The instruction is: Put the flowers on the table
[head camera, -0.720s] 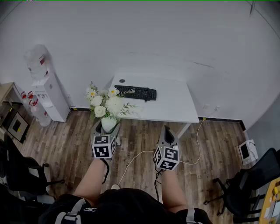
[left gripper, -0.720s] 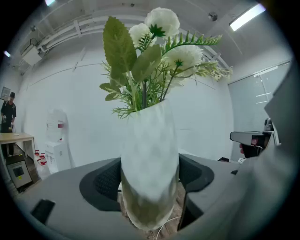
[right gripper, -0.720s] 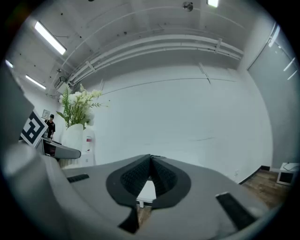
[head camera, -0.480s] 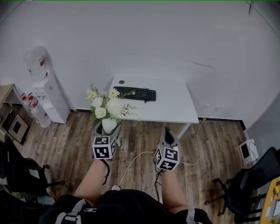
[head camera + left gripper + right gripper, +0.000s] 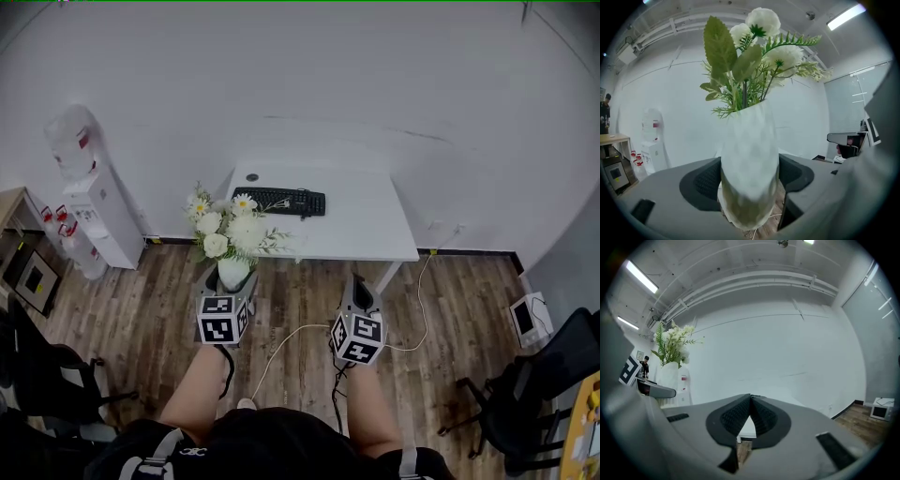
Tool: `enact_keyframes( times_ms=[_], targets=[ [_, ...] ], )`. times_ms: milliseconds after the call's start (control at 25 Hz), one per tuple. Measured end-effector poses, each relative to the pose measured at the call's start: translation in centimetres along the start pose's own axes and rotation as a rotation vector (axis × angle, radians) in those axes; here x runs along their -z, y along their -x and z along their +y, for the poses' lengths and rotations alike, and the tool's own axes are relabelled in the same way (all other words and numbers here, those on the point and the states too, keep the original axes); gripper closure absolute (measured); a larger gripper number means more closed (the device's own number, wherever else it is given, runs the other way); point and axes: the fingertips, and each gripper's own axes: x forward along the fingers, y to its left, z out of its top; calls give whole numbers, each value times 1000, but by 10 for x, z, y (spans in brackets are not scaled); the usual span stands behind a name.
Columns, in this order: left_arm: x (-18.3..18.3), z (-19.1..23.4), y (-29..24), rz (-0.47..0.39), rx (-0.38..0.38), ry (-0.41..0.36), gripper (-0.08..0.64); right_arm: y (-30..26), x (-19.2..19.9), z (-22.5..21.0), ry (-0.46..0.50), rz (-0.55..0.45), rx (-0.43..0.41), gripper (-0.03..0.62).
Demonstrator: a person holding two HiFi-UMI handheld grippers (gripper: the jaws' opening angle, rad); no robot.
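Note:
My left gripper (image 5: 230,279) is shut on a white faceted vase (image 5: 749,164) that holds white flowers (image 5: 230,226) with green leaves. The vase (image 5: 232,270) stands upright between the dark pads (image 5: 705,180) and hangs over the wooden floor, just short of the front left corner of the white table (image 5: 366,220). In the left gripper view the flowers (image 5: 757,51) rise above the jaws. My right gripper (image 5: 359,292) is shut with nothing in it, its pads (image 5: 751,417) meeting at the tips; it points at the table from the floor side.
A black keyboard (image 5: 283,201) lies near the table's back left, next to a small dark round thing (image 5: 251,177). A water dispenser (image 5: 89,202) stands at the left wall. Office chairs (image 5: 534,394) sit at both sides, and a white cable (image 5: 291,339) runs over the floor.
The table, keyboard and dispenser have shifted slightly in the head view as the head moved. The vase stays in my left gripper, and the right gripper is unchanged.

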Motion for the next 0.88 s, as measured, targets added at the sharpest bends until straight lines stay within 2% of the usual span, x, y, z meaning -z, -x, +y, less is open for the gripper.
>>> enact_keyframes(
  times_ms=[520,600,760,880],
  targets=[
    [1,-58,-8,0,46,-26,189,21,-4,-49,-13,-21,20,589],
    [2,-85,-11,-2,51,-32,189,30,-1,-74,-14,-24,20,589],
    [3,-172,-21,-13,62,-44,189,49,4,-153,-17,-28,15,588],
    [2,-175,-20,-12,78,-39,189,51,0,-149,-12,-28,16,588]
  ],
)
